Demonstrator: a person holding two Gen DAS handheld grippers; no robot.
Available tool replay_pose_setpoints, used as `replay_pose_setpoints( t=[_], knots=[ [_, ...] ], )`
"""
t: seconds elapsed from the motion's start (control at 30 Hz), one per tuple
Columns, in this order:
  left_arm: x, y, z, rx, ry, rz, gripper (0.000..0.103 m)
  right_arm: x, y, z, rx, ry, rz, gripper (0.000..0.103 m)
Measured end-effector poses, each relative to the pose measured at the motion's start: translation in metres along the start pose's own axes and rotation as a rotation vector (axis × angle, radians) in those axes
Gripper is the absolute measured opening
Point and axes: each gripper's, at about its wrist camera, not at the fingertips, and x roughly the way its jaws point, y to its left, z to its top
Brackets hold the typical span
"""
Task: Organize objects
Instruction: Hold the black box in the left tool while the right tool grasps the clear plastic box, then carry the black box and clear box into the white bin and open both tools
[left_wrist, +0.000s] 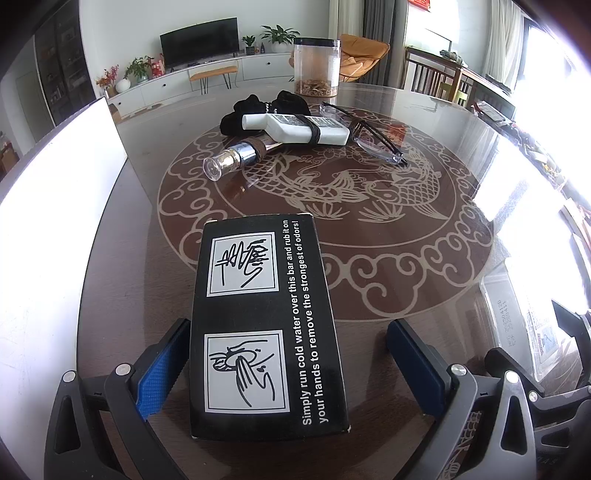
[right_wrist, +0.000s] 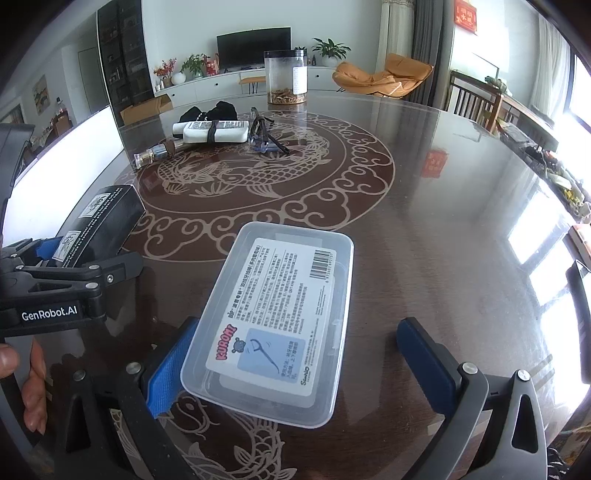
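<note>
Glossy brown round table (left_wrist: 424, 236) with a carp inlay: bottles, spectacles and a clear jar (left_wrist: 316, 66) crowd the upper centre. Left gripper (left_wrist: 288, 369) spread around the black cardboard box (left_wrist: 264, 325) (left pad touching); right gripper (right_wrist: 295, 365) likewise wide around the clear plastic floss case (right_wrist: 273, 321).

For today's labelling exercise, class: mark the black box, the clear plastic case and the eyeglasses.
black box (left_wrist: 266, 332): left wrist view, on its printed top face.
clear plastic case (right_wrist: 273, 321): right wrist view, on its label.
eyeglasses (left_wrist: 373, 142): left wrist view, on the nearer lens.
</note>
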Motion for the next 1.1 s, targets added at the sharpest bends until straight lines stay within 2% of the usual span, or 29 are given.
replay_pose_setpoints(
  t=[0.43,0.47,0.53,0.63,0.7,0.73,0.77,0.8,0.83,0.87,0.93,1.1],
  knots=[
    [0.0,0.0,0.0,-0.001,0.001,0.0,0.103,0.001,0.0,-0.002,-0.002,-0.002,0.0,0.103],
    [0.001,-0.001,0.001,0.0,0.007,0.001,0.103,0.001,0.0,-0.002,-0.002,-0.001,0.001,0.103],
    [0.002,-0.003,0.005,0.019,0.068,-0.009,0.103,0.0,-0.001,-0.002,-0.008,0.005,0.01,0.103],
    [0.005,-0.004,0.011,0.053,0.136,-0.029,0.103,0.002,-0.003,0.005,-0.035,0.091,0.042,0.103],
    [0.006,-0.003,0.013,0.057,0.138,-0.032,0.103,0.005,-0.008,0.015,0.023,0.178,0.082,0.103],
    [0.005,-0.001,0.012,0.044,0.121,-0.021,0.097,0.007,-0.011,0.02,0.066,0.208,0.109,0.103],
    [-0.001,0.0,0.01,0.038,0.083,-0.019,0.086,0.008,-0.013,0.024,0.1,0.226,0.133,0.103],
    [-0.006,0.0,0.009,0.038,0.06,-0.005,0.058,0.009,-0.012,0.026,0.107,0.231,0.143,0.092],
    [-0.012,0.002,0.005,0.03,0.048,-0.036,0.058,0.008,-0.008,0.028,0.078,0.225,0.108,0.074],
    [-0.015,0.004,0.002,0.015,0.05,-0.058,0.058,0.006,-0.004,0.028,0.047,0.237,0.059,0.064],
    [-0.031,0.009,-0.009,-0.007,0.025,-0.075,0.058,-0.001,-0.005,0.024,0.079,0.23,0.107,0.062],
    [-0.098,0.023,-0.031,-0.048,-0.079,-0.201,0.058,-0.033,0.004,0.014,0.106,0.171,0.17,0.062]
  ],
)
